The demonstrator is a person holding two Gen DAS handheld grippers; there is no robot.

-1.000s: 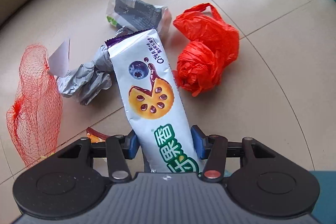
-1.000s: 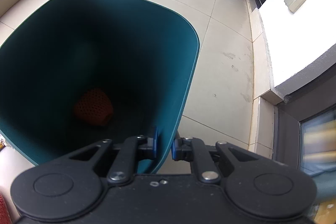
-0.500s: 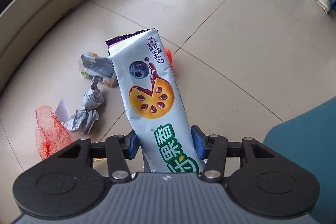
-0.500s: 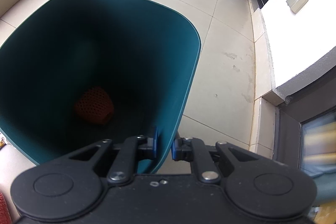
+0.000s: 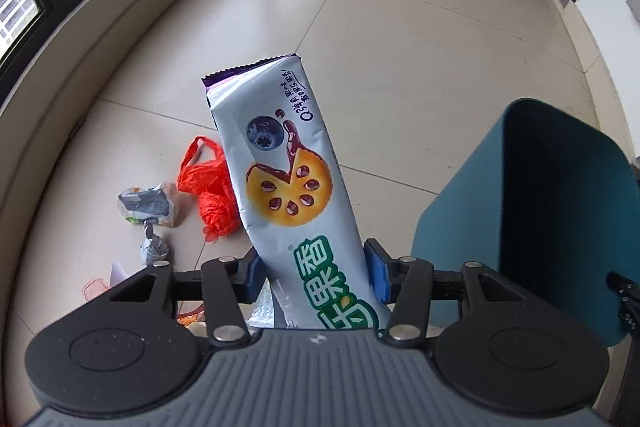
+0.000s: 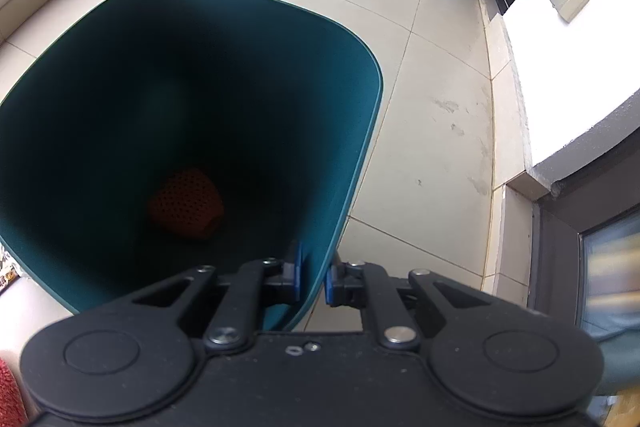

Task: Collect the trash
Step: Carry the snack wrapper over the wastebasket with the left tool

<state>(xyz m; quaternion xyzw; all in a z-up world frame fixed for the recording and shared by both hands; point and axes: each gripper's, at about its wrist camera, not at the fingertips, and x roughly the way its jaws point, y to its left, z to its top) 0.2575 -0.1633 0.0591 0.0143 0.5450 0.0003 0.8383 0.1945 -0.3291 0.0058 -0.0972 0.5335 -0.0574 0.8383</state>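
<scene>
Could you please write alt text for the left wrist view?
The left gripper holds a white biscuit wrapper above beige floor tiles. A teal plastic bin stands right; a red plastic bag lies left.

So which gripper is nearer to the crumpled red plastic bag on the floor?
Left. The left gripper, shut on the white biscuit wrapper, hangs above the crumpled red plastic bag. The right gripper is clamped on the teal plastic bin's rim, and its view shows no bag.
</scene>
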